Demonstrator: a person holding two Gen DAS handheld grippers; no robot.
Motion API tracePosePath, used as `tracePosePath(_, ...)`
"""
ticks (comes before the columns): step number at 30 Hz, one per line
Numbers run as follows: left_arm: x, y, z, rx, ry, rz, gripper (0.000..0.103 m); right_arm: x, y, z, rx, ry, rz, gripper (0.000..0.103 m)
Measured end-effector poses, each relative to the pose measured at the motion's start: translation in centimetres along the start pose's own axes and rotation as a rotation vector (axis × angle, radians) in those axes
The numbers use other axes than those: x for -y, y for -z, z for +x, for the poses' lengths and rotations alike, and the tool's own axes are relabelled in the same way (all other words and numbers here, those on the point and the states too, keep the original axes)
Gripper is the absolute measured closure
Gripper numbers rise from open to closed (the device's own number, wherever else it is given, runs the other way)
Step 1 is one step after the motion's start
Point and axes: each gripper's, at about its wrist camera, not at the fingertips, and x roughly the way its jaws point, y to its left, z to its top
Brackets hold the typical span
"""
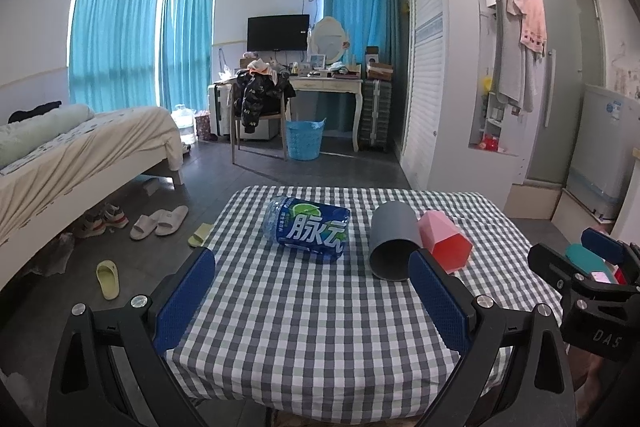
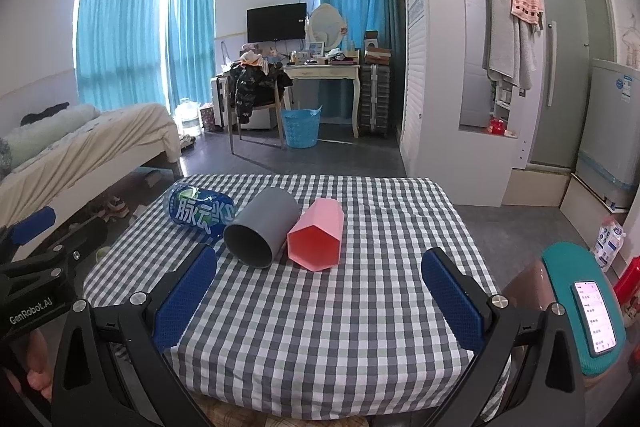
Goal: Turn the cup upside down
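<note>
A grey round cup (image 1: 391,241) (image 2: 260,230) lies on its side on the checked tablecloth (image 1: 312,307) (image 2: 340,307), its mouth towards me. A pink faceted cup (image 1: 445,242) (image 2: 316,238) lies on its side right beside it, touching it. A blue drink bottle (image 1: 307,228) (image 2: 198,211) lies to their left. My left gripper (image 1: 312,299) hovers open above the table's near part, short of the bottle and grey cup. My right gripper (image 2: 318,297) is open too, nearer than both cups, with nothing between its fingers.
The small table stands in a bedroom. A bed (image 1: 80,147) is at the left, slippers (image 1: 160,223) on the floor, a chair with clothes and a blue basket (image 1: 303,139) beyond. A phone on a teal stool (image 2: 580,307) sits at the right.
</note>
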Motion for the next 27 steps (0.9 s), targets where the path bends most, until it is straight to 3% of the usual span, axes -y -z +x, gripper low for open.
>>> tracePosePath(7,-1.3,-0.4,1.4,-0.009,-0.039,0.001,0.002,-1.3,-0.6,1.2,-0.023,-0.019,-0.053,0.000)
tracePosePath(13,-5.8,-0.9,3.6,-0.010,-0.148,-0.036,0.003,-4.4,-3.2,4.5,-0.037,-0.091,-0.161,0.000)
tracePosePath(18,-10.1,-0.3,6.1,-0.047,-0.249,-0.069,0.002,-7.9,-5.8,9.0,-0.048,-0.173,-0.246,0.000)
tracePosePath(27,-15.0,1.5,11.1,-0.121,-0.288,-0.131,0.003,-15.2,-6.8,19.5,-0.221,-0.306,-0.527,0.000)
